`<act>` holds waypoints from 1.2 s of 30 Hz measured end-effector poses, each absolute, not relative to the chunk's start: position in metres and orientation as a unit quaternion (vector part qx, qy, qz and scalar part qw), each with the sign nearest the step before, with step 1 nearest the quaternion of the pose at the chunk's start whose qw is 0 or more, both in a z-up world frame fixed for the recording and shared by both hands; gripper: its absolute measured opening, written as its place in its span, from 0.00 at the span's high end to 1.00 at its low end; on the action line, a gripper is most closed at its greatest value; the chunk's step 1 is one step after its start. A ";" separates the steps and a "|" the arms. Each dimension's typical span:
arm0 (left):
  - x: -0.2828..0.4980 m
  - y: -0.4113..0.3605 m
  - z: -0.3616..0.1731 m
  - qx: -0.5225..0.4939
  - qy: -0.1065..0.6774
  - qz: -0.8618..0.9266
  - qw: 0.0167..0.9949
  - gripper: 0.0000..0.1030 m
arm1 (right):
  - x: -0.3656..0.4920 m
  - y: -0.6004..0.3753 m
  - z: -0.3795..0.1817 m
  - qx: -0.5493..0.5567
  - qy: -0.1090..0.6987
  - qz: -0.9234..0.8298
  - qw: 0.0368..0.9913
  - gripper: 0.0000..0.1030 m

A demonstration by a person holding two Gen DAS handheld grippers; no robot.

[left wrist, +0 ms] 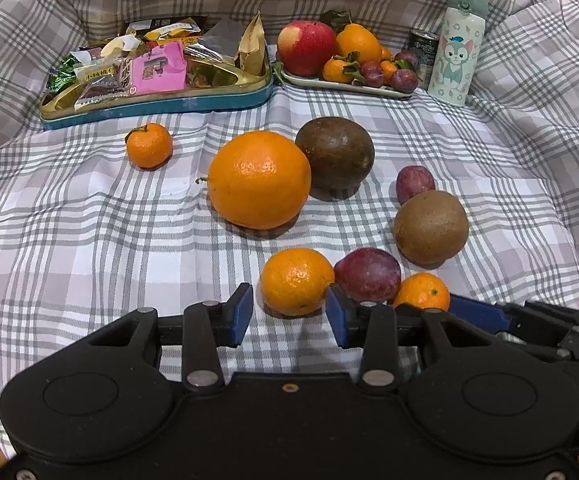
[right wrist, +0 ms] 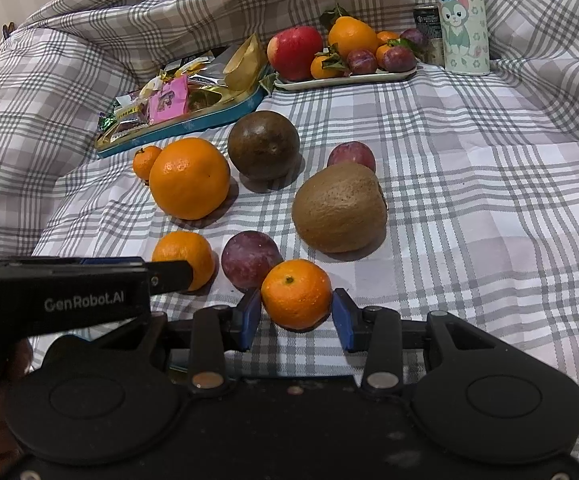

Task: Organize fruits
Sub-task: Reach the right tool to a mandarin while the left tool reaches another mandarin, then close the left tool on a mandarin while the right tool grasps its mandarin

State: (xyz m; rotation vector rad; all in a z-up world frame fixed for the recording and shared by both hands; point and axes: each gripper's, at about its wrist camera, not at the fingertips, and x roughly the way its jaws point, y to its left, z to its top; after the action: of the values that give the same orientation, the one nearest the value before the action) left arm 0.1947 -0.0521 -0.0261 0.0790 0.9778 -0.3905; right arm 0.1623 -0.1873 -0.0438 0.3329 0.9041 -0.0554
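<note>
Orange mandarin (right wrist: 296,294) lies on the bed between the right gripper (right wrist: 296,318) pads, seemingly pinched (contact unclear) for moving to the tray (right wrist: 345,79); left gripper (left wrist: 289,314), spread, frames another mandarin (left wrist: 295,281).

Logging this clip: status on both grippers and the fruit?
Right gripper shut on small mandarin. Left gripper open, mandarin just ahead. Fruit plate far back; plum touching the gripped mandarin.
</note>
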 end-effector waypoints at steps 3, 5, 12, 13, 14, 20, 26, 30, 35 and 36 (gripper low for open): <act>0.198 -0.054 -0.026 0.036 0.467 -0.188 0.863 0.53 | 0.163 -0.186 -0.045 0.159 0.436 -0.026 0.885 0.59; 0.200 -0.055 -0.026 0.034 0.467 -0.189 0.863 0.53 | 0.164 -0.186 -0.046 0.158 0.436 -0.026 0.885 0.59; 0.207 -0.061 -0.029 0.028 0.470 -0.196 0.860 0.52 | 0.165 -0.186 -0.046 0.159 0.436 -0.025 0.885 0.59; 0.208 -0.062 -0.030 0.027 0.471 -0.195 0.860 0.52 | 0.165 -0.187 -0.046 0.158 0.436 -0.025 0.886 0.59; 0.209 -0.063 -0.030 0.027 0.471 -0.194 0.860 0.52 | 0.165 -0.187 -0.047 0.158 0.436 -0.025 0.886 0.59; 0.215 -0.066 -0.030 0.026 0.465 -0.192 0.864 0.51 | 0.166 -0.187 -0.047 0.159 0.435 -0.024 0.886 0.59; 0.221 -0.069 -0.034 0.021 0.470 -0.189 0.862 0.49 | 0.166 -0.188 -0.047 0.159 0.434 -0.024 0.886 0.59; 0.224 -0.071 -0.035 0.018 0.470 -0.186 0.863 0.49 | 0.166 -0.187 -0.046 0.155 0.431 -0.023 0.889 0.59; 0.227 -0.074 -0.036 0.017 0.470 -0.186 0.863 0.48 | 0.165 -0.186 -0.047 0.144 0.424 -0.024 0.894 0.59; 0.229 -0.074 -0.037 0.015 0.471 -0.185 0.863 0.48 | 0.164 -0.186 -0.046 0.142 0.423 -0.025 0.894 0.60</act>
State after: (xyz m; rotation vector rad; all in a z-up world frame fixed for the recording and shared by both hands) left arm 0.2286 -0.0743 -0.0370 0.0311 0.9868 -0.3887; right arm 0.1642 -0.1856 -0.0464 0.2952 0.8781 -0.0514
